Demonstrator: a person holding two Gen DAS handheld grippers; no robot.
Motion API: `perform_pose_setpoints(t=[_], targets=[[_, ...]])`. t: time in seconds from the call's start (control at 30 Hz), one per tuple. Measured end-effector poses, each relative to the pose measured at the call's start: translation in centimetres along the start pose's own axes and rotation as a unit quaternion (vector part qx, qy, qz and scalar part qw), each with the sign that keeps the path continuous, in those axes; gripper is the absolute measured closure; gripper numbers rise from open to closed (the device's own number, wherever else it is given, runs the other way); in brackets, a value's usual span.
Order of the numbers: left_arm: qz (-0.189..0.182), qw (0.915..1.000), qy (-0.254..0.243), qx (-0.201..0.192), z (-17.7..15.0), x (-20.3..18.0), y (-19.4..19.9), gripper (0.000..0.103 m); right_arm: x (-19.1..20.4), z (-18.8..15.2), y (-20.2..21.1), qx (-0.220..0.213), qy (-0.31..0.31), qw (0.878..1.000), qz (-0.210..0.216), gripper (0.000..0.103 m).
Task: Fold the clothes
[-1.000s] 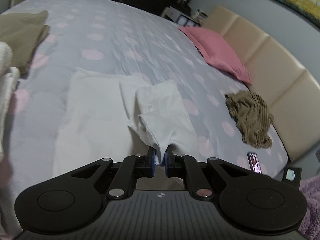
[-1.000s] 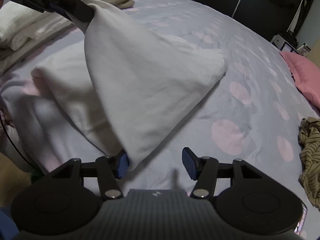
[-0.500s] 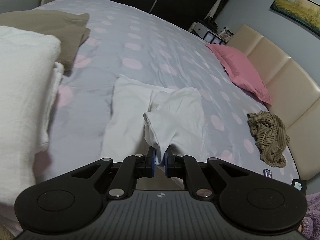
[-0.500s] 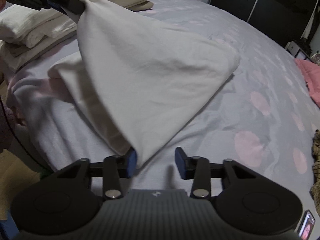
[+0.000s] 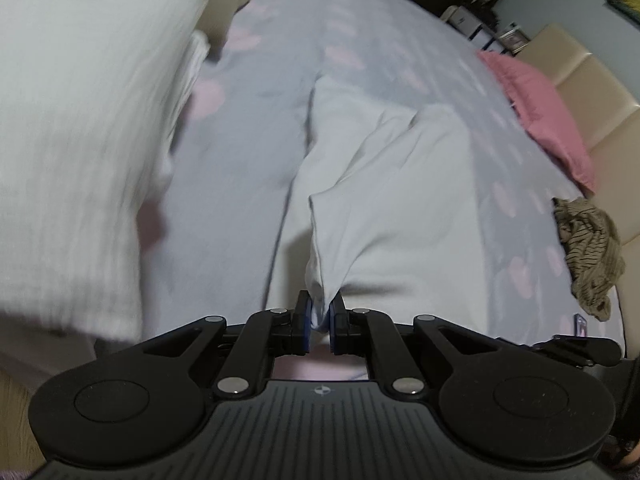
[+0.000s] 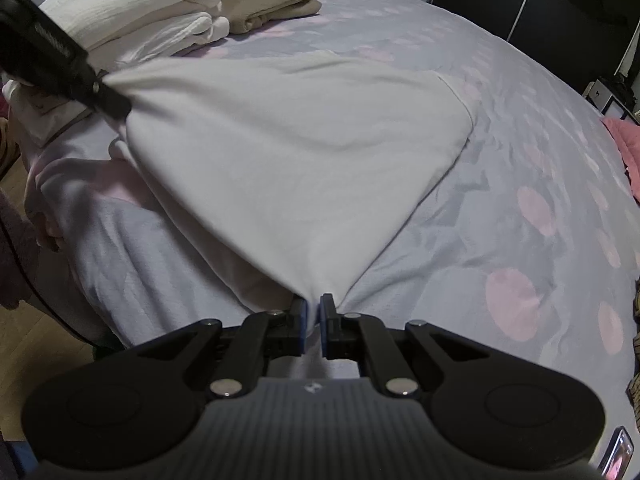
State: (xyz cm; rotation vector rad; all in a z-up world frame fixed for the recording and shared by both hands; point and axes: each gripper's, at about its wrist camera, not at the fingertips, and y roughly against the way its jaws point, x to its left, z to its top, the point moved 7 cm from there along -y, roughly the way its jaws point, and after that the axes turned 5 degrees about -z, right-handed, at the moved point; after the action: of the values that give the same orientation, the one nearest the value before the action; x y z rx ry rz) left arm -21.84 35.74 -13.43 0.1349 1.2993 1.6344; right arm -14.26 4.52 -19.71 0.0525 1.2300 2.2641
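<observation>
A white garment lies partly spread on the grey bed with pink dots. My right gripper is shut on its near corner. My left gripper is shut on another corner of the white garment; it shows in the right wrist view at the left, pulling the cloth taut low over the bed edge. The near edge of the garment stretches between the two grippers.
A stack of folded white clothes and a folded beige item sit at the bed's far left. A crumpled striped brown garment, a pink pillow and a phone lie to the right. The beige headboard is beyond.
My right gripper closed on the garment's corner. My left gripper moved down and toward the bed edge with its corner, so the cloth now stretches flatter between both grippers.
</observation>
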Motion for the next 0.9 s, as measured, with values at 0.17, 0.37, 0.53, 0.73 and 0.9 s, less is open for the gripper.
perform_pose_setpoints(t=[0.17,0.37,0.53,0.73,0.9], targets=[[0.007,0.9992,0.012,0.037,-1.2,1.1,-1.4,0.097,0.0,-0.2,-0.5,0.012,0.008,1.000,0.000,0.095],[0.021,0.9985,0.005,0.050,-1.8,1.4,-1.9,0.092,0.0,-0.6,-0.9,0.033,0.006,0.999,0.010,0.091],[0.080,0.9951,-0.039,0.043,-1.6,0.2,0.2,0.061,-0.8,-0.6,0.4,0.054,-0.021,0.998,0.033,0.073],[0.028,0.9989,-0.038,-0.001,1.0,-2.0,3.3,0.055,-3.4,1.5,3.4,0.038,-0.051,0.997,0.041,0.067],[0.012,0.9958,-0.088,-0.023,4.3,-5.0,3.3,0.059,-6.2,4.3,4.6,0.024,-0.031,0.999,0.022,0.067]])
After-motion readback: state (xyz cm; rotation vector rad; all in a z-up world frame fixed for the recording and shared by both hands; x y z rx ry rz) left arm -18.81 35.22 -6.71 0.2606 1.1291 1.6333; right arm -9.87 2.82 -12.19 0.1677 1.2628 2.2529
